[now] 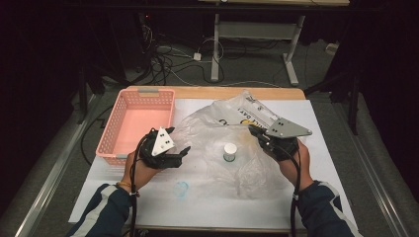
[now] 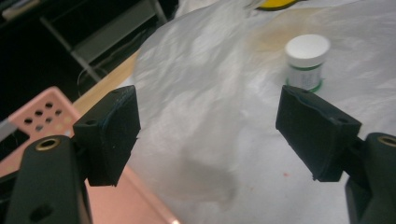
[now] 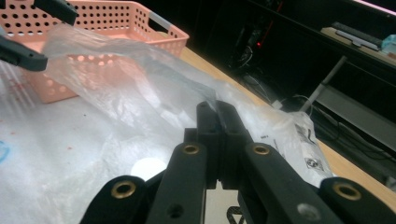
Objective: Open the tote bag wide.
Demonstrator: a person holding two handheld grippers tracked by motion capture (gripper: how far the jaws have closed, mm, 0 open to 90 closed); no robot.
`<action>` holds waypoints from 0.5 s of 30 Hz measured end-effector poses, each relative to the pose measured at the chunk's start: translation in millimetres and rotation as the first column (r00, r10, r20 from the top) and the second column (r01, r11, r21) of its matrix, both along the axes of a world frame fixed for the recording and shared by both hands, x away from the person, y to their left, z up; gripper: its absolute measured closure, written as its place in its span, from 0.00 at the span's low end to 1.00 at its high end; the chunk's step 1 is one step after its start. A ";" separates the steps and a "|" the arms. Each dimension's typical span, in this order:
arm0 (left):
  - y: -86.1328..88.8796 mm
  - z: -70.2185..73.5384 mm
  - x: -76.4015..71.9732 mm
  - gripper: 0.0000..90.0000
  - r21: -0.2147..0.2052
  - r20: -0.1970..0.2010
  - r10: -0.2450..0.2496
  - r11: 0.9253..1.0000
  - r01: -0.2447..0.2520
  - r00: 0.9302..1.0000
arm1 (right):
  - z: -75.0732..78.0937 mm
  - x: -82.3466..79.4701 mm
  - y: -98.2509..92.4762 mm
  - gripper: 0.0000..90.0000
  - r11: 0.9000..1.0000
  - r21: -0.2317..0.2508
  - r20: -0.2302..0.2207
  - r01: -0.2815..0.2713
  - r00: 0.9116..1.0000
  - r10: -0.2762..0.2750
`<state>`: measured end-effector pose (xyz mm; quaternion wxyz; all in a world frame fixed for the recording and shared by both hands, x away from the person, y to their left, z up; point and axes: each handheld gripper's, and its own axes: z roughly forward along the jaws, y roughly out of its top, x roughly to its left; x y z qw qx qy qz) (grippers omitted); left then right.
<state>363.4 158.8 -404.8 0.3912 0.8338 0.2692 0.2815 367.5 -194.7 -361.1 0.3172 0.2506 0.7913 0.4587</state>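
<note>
Plastic bag (image 1: 232,143) edge pinched by raised right gripper (image 1: 257,132); left gripper (image 1: 184,152) fingers released.

- Large clear plastic bag (image 1: 217,143): thin film, crinkled, glossy w/ glare; printed paper label at far end.
- Small white-capped jar (image 1: 230,151): smooth plastic, matt lid.
- Pink perforated plastic basket (image 1: 141,123): rigid, smooth, slight sheen.
- White table cover (image 1: 326,143): matt, paper-like, a few stains.
- Light wooden table edge (image 1: 222,92): smooth.
- Left gripper (image 2: 208,135): black pads, matt, rubbery; brass-look inserts.
- Right gripper (image 3: 217,122): same matt black plastic.
</note>
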 end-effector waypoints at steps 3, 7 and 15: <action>-2.4 -4.8 4.6 0.24 0.045 -0.044 0.024 0.999 -0.022 0.999 | -0.2 1.4 -4.4 1.00 1.000 0.002 -0.006 0.010 1.000 -0.010; -2.5 -6.7 5.9 0.48 0.037 -0.072 -0.008 0.999 0.010 0.997 | -0.6 4.8 -10.8 1.00 0.999 0.014 -0.013 0.029 1.000 -0.029; -2.3 -2.4 1.2 0.89 0.000 -0.078 -0.109 0.994 0.109 0.991 | -12.3 13.6 -11.6 0.92 0.999 0.012 -0.056 0.036 0.998 -0.035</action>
